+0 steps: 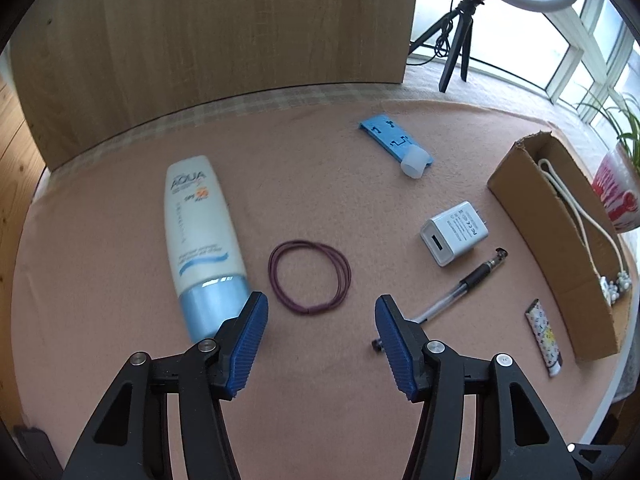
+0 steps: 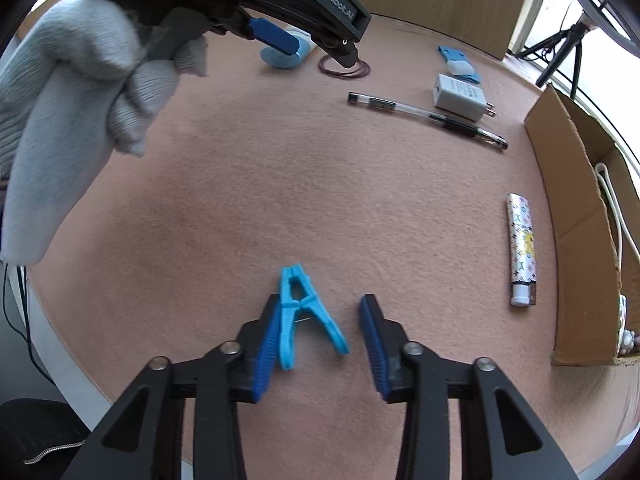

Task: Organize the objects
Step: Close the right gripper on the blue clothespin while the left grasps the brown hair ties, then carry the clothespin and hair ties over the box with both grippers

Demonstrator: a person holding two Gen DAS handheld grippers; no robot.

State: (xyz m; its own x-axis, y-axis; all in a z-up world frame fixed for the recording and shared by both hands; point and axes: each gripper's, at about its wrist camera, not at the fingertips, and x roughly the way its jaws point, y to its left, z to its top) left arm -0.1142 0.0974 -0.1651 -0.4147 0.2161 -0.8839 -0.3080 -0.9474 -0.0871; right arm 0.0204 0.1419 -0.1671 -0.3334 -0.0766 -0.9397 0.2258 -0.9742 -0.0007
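Note:
A light-blue clothespin (image 2: 298,312) lies on the pink felt table top between the fingers of my right gripper (image 2: 320,300). The left pad touches one leg of the clip; the right pad stands clear of the other, so the gripper is open. My left gripper (image 1: 320,300) hangs open just short of a purple elastic ring (image 1: 310,278), with a white sunscreen bottle (image 1: 204,240) beside its left finger. To the right lie a white charger (image 1: 454,234), a pen (image 1: 452,292), a patterned small tube (image 1: 544,336) and a blue tube (image 1: 396,144). A gloved hand (image 2: 80,112) carries the left gripper.
An open cardboard box (image 1: 552,248) with a white cord inside runs along the table's right side. A wooden panel (image 1: 220,40) backs the table. A ring-light tripod (image 1: 456,36) and a plant (image 1: 624,128) stand beyond. The table's rounded edge (image 2: 64,344) curves near my right gripper.

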